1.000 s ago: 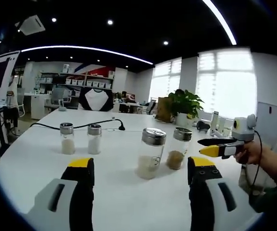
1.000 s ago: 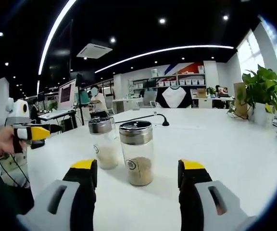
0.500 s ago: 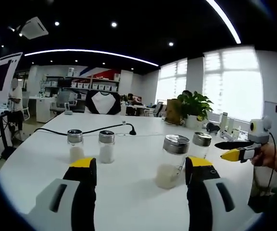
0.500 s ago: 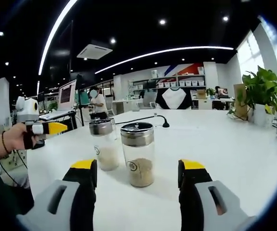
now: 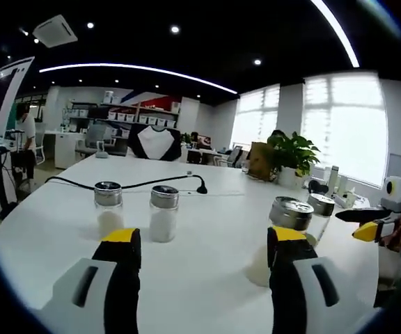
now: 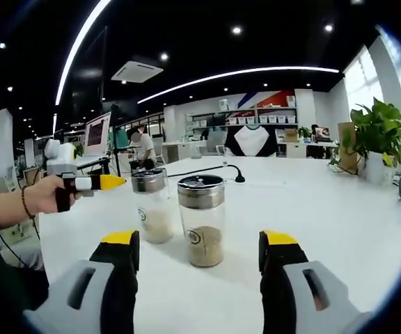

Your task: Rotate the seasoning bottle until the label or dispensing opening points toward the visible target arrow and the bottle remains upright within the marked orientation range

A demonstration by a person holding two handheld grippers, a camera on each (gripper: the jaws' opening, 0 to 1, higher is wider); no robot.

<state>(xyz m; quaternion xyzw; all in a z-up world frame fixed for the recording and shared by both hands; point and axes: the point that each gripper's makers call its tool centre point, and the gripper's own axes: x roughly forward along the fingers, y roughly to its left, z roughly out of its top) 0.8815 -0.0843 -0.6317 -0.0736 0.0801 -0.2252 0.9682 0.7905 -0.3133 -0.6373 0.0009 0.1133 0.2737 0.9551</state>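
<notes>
Right gripper (image 6: pixel 197 254): jaws wide apart, holding nothing; the brown-filled bottle (image 6: pixel 202 221) stands upright between and just ahead of them, untouched.
Left gripper (image 5: pixel 200 250): jaws wide apart, empty; seen from the right gripper view it sits at the left, beside the pale-filled bottle (image 6: pixel 152 207).
Change: the left gripper view has swung leftward over the last second, so the two small shakers (image 5: pixel 136 212) now sit centred and the big bottles slide behind its right jaw; the right gripper view barely shifts.
Meaning: no bottle is gripped or turned yet; rotation looks not begun.
Table (image 6: pixel 340 209): white; no arrow mark can be made out.
</notes>
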